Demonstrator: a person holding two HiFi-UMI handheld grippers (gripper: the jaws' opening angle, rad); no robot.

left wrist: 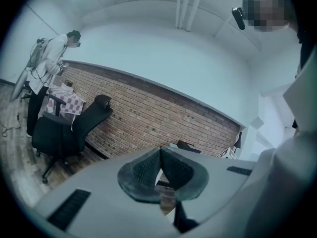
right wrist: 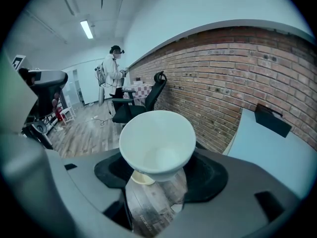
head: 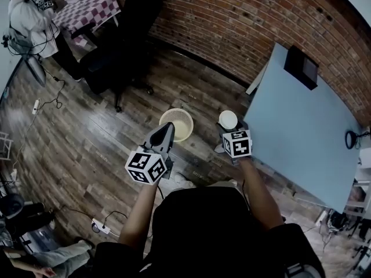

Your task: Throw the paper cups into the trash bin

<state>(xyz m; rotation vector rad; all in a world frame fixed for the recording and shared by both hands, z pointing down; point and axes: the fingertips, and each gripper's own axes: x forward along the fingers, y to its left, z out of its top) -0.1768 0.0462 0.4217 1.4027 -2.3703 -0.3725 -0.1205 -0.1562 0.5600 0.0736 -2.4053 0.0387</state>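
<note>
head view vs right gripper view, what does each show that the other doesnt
Only the head view shows the person's forearms and a power strip on the floor. Only the right gripper view shows the right tongs with their pads pressed on the sides of the paper cup, and the ceiling light. Both show that cup, the brick wall, the black office chair and the light blue table.
</note>
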